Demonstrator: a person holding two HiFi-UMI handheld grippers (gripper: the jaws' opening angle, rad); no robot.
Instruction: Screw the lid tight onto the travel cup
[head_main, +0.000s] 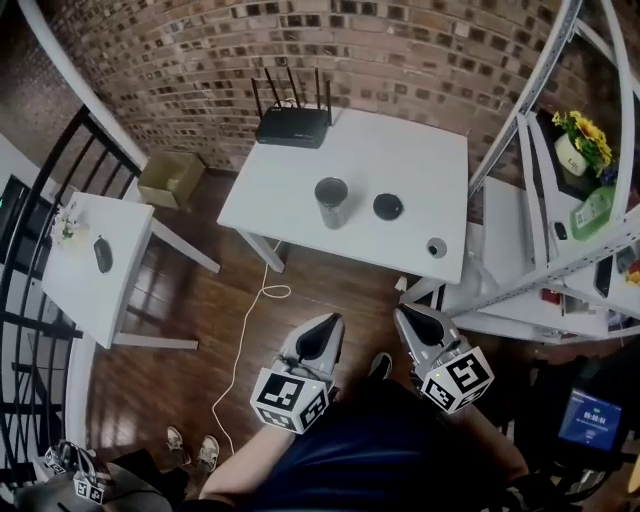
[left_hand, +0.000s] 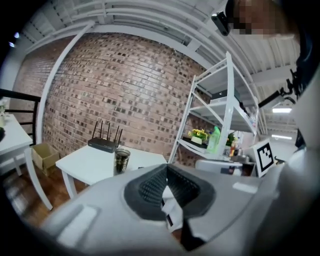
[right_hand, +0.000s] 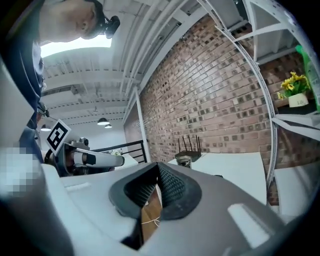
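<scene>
Cup (head_main: 331, 202) upright mid-bench (head_main: 400, 150), the lid (head_main: 388, 207) lying apart just to its right and a router (head_main: 293, 125) at the far edge by the brick wall (head_main: 180, 60). Left claw (head_main: 326, 325) and right claw (head_main: 408, 315), each closed on nothing, are over the wood floor (head_main: 200, 300), well short of the bench. White shelving (head_main: 500, 225) stands at right.

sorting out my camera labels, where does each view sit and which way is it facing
Head view: on the person's head, facing steeply down at the white table, travel cup and lid; left tongs, right tongs and dark clothing show.
Left gripper view: on the left tongs, facing the table along its shut jaws.
Right gripper view: on the right tongs, likewise, jaws shut.
Shared: all three see the travel cup.
</scene>
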